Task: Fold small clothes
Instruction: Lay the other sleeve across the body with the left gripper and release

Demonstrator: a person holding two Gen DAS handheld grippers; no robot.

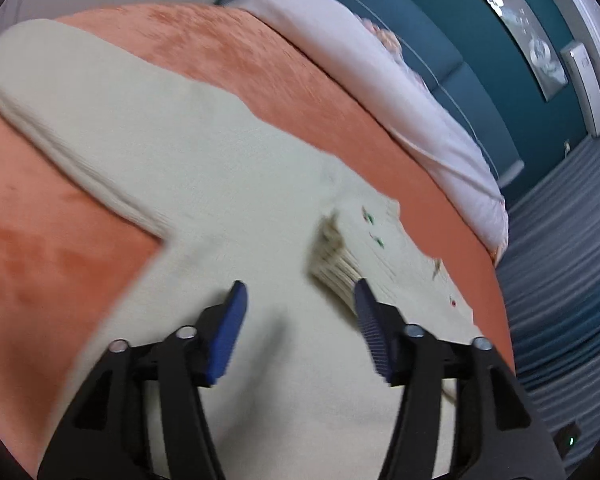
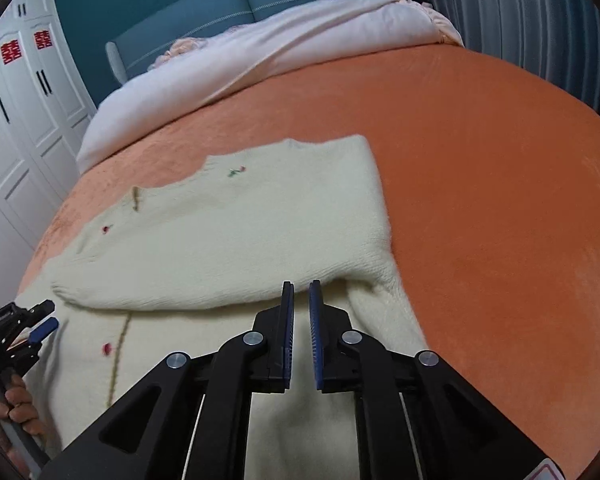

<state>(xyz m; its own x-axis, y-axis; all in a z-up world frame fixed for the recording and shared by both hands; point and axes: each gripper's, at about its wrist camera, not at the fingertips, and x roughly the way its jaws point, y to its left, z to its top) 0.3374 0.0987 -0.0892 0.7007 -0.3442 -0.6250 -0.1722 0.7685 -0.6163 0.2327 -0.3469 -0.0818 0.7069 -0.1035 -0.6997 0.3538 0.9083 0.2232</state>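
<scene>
A cream knitted sweater (image 1: 180,160) with small red and green embroidered flowers lies on the orange bedspread (image 1: 40,260). In the left wrist view one sleeve runs off to the upper left, and a ribbed edge (image 1: 332,264) lies folded by the right finger. My left gripper (image 1: 300,284) hovers open just over the knit, with nothing between its blue pads. In the right wrist view the sweater (image 2: 260,220) has a layer folded across its body. My right gripper (image 2: 301,284) sits at that fold's near edge, its pads a narrow gap apart and holding nothing. The left gripper (image 2: 40,328) shows at the far left, held by a hand (image 2: 16,408).
A white duvet (image 2: 260,52) is bunched at the head of the bed below a teal headboard (image 2: 220,0). White wardrobe doors (image 2: 20,120) stand to the left and a striped curtain (image 2: 520,20) to the right. Bare orange bedspread (image 2: 480,200) stretches to the right of the sweater.
</scene>
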